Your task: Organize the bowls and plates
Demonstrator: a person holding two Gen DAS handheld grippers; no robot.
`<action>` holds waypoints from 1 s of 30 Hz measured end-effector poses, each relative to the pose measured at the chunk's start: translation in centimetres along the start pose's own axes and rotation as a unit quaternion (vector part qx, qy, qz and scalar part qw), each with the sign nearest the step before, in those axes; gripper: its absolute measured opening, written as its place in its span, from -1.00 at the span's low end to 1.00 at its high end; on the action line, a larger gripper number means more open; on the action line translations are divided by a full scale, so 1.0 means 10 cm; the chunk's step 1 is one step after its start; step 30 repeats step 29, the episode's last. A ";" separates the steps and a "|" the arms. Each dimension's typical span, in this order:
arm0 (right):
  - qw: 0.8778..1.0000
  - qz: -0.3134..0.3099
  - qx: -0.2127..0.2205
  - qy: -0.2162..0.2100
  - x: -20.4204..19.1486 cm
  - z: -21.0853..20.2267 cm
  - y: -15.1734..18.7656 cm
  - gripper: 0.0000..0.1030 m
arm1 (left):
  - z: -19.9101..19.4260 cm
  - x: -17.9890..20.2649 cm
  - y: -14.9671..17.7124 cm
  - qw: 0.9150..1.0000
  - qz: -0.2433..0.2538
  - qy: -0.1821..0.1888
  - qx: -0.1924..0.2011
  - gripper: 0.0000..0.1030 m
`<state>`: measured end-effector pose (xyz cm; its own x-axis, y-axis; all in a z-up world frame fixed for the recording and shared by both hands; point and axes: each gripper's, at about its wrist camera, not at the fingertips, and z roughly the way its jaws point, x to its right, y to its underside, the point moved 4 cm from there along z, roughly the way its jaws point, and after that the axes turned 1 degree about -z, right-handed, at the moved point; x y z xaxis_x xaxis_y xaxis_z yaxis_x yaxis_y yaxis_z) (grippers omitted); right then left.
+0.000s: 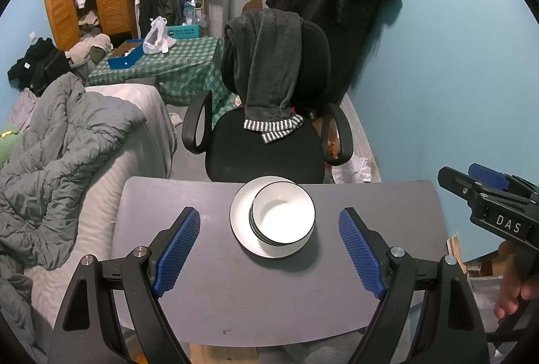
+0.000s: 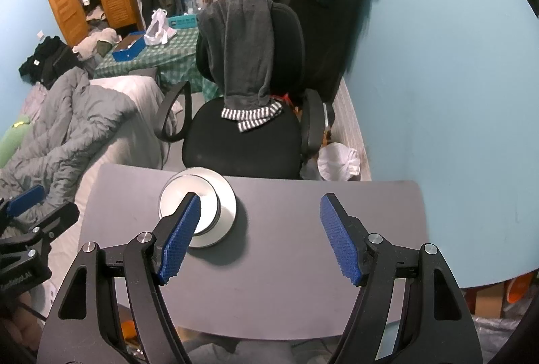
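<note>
While both tools are held above the near edge of the desk, nothing is gripped by either. The left tool is spread wide, its blue pads seen on either side of the crockery but well short of it. The right tool is likewise spread wide and empty, its left pad lying in front of the stack only in the line of sight.

A white plate is set near the far edge of the desk, roughly at its middle, just in front of the office chair. On the plate, nested bowls with dark rims are stacked; several rims can be made out, though their number cannot be told. The stacking appears largely done.

The pieces are judged to be glazed ceramic or enamel: stiff, smooth, likely slippery, and liable to chip if knocked. Some weight is to be expected from the stack. A bowl is best taken by its rim, with one pad inside and one outside the wall. The plate is best pinched at its raised edge, where it stands clear of the bowls.
</note>
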<state>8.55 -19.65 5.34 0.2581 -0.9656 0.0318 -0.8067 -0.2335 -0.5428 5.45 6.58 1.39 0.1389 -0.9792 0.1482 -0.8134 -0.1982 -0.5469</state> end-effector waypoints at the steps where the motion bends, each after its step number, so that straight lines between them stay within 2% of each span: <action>1: 1.000 0.000 0.000 0.000 0.00 0.00 0.00 0.41 | 0.00 0.00 0.00 1.000 0.001 0.000 0.000 0.66; 30: 1.000 -0.013 -0.005 -0.006 -0.03 0.05 0.07 0.41 | 0.09 0.07 0.01 1.000 -0.007 -0.002 -0.005 0.68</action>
